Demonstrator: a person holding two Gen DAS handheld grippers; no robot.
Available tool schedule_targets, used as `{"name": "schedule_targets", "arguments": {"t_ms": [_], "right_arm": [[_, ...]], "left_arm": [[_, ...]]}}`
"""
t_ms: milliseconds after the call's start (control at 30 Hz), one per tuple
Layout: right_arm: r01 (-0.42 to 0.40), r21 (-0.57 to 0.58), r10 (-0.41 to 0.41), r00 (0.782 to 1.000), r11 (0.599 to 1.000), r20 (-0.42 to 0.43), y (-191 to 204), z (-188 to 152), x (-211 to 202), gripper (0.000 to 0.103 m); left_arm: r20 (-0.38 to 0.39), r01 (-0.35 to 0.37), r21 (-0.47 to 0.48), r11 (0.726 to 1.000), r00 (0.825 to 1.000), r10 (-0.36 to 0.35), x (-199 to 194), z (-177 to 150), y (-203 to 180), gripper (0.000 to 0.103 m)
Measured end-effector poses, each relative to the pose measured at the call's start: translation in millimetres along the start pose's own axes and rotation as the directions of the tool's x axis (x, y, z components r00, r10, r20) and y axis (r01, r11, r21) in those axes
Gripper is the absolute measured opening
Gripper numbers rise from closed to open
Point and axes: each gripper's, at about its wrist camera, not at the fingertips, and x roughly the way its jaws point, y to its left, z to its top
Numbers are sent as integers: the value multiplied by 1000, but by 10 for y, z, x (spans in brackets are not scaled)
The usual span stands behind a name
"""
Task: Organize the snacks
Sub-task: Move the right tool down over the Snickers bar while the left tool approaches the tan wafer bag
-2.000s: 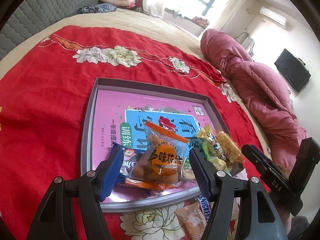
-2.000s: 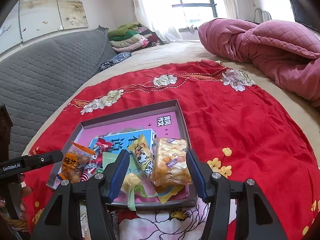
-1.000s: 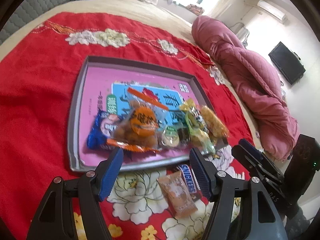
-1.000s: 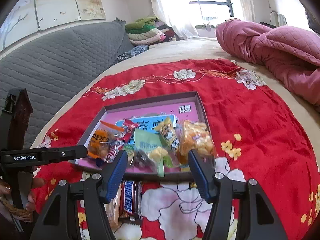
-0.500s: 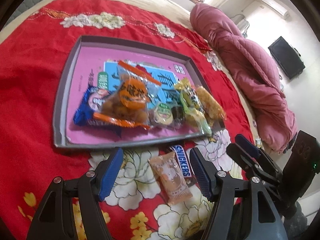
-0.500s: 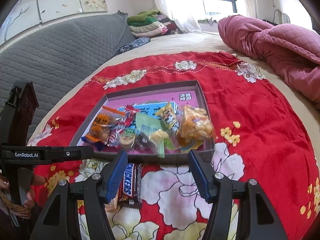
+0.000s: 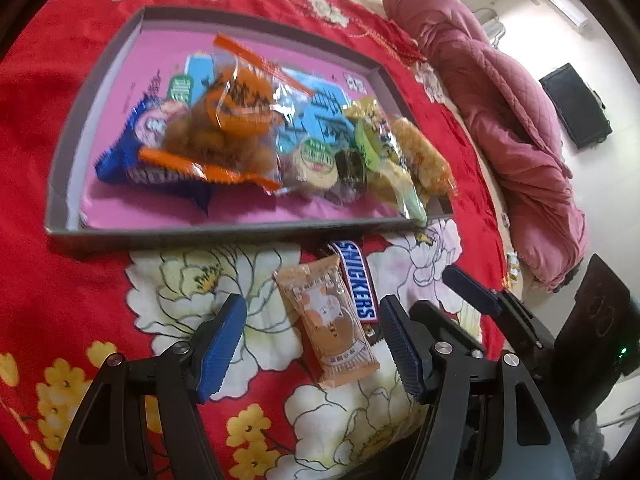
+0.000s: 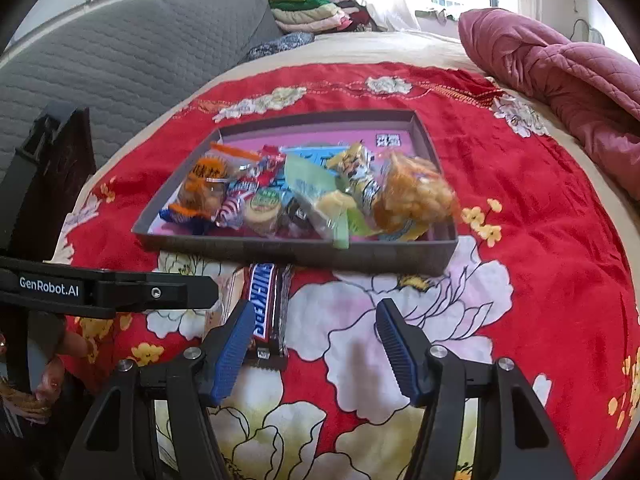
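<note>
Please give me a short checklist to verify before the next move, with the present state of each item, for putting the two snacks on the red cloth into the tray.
1. Left gripper jaws open and empty: ok.
2. Right gripper jaws open and empty: ok.
3. Orange snack packet lies between the left jaws, on the red cloth, not yet gripped: ok.
4. Snickers bar centred between the right jaws: not ok; it lies by the left-hand jaw.
5. Packet and bar apart, so that one lifts alone: not ok; the packet overlaps the bar.
6. Free space in the tray: ok; bare pink floor shows at its far side.
</note>
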Motion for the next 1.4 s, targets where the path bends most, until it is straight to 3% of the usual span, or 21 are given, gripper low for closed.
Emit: {"name": "schedule_targets", "arguments": {"t_ms": [700,900,1400], "right_arm": [[-12,-30,10,998,999,-65,73,-106,164,62],[-12,-42,9,997,999,-75,98,-109,201,62],[11,-77,-17,997,997,-74,279,-81,432,62]], "left_arm": [[-50,8,-50,999,999,-11,194,-31,10,70],[-64,-50,-21,999,997,48,260,-35,-13,61],[-82,-82,-29,996,993,79,202,-25,120,39]]}}
